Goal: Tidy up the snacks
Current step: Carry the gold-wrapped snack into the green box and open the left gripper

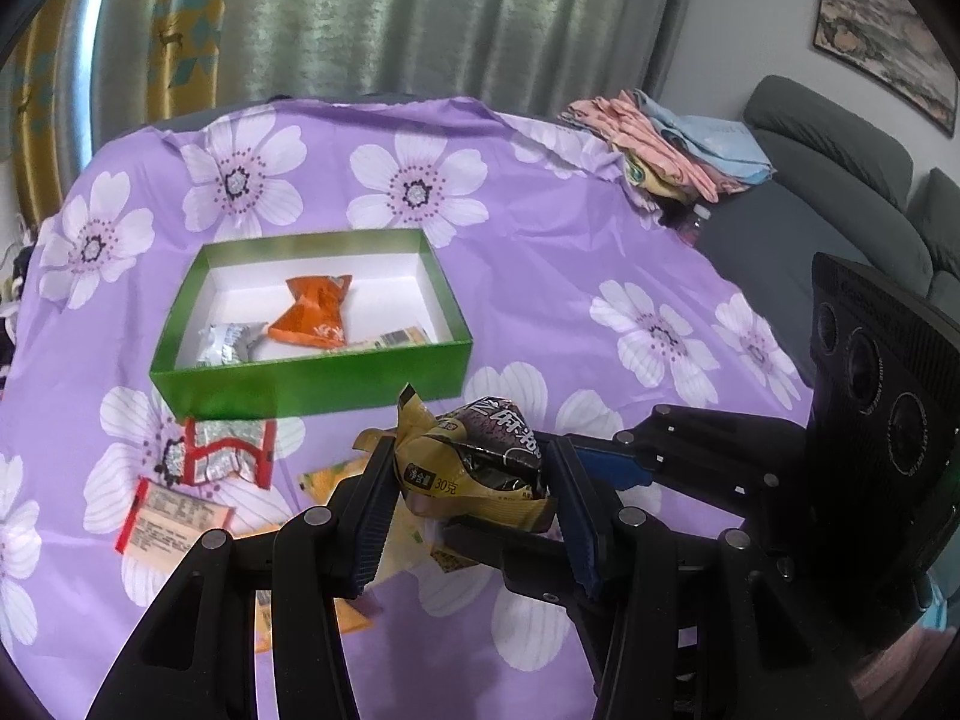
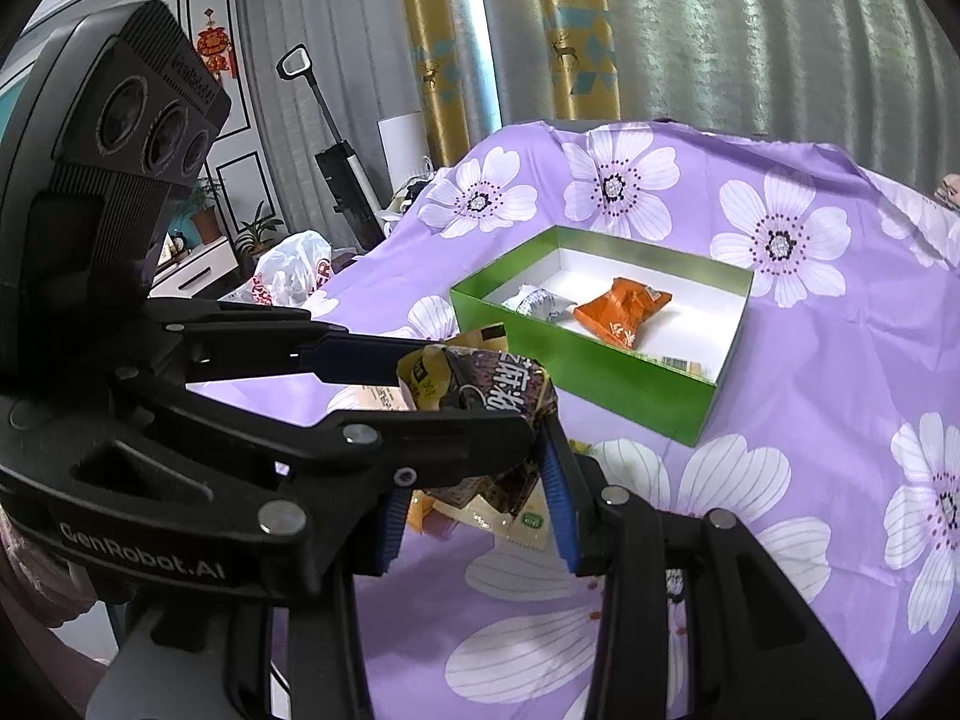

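Observation:
A brown and yellow snack packet [image 1: 474, 456] is held above the purple flowered cloth between both grippers. My left gripper [image 1: 471, 498] is shut on its sides. My right gripper [image 2: 480, 516] closes on the same packet [image 2: 480, 390] from the other side; its fingers [image 1: 606, 468] cross the left wrist view. A green box [image 1: 300, 384] lies beyond, holding an orange packet [image 1: 315, 315], a silver packet [image 1: 231, 343] and a yellow one [image 1: 402, 337]. The box also shows in the right wrist view [image 2: 600, 372].
Loose packets lie on the cloth near the box: a red and silver one [image 1: 228, 453], a red and cream one [image 1: 171, 519], yellow ones [image 1: 330, 477]. Folded clothes [image 1: 666, 144] sit at the table's far right; a grey sofa [image 1: 840, 180] stands beyond. A plastic bag [image 2: 294, 270] lies left.

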A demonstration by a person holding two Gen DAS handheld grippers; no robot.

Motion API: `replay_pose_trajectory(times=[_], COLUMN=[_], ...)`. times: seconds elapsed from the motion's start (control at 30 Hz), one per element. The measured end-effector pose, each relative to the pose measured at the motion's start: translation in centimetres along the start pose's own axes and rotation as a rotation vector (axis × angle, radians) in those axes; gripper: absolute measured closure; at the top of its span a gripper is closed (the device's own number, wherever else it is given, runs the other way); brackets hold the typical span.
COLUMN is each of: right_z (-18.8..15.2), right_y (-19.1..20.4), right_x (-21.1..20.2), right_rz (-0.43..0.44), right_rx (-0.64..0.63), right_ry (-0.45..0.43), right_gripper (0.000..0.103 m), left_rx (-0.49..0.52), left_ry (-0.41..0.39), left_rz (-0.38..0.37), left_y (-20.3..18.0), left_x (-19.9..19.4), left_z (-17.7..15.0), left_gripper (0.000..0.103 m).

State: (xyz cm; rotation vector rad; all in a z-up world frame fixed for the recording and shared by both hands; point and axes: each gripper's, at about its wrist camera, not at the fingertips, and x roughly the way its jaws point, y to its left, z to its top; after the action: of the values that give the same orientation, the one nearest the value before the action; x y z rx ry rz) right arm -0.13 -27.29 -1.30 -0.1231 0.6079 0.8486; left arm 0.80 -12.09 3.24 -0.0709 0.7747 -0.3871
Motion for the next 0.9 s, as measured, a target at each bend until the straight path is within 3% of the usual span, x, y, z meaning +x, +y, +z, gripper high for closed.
replay_pose_trajectory(times=[0.5,0.9], right_z=[4.7,7.8], right_y=[-2.6,-7.2], right_x=[3.8,10.3], right_rz=[-0.020,-0.021], right_rx=[-0.024,0.035], right_ry=[-0.032,0.016], right_gripper=[0.063,0.062], left_rx=[0.002,-0.121], left_ry=[-0.046,0.017], left_rz=[0.002,-0.046], left_y=[3.6,9.2], left_x=[2.4,9.0], left_z=[4.9,9.1], left_gripper=[0.053,0.053])
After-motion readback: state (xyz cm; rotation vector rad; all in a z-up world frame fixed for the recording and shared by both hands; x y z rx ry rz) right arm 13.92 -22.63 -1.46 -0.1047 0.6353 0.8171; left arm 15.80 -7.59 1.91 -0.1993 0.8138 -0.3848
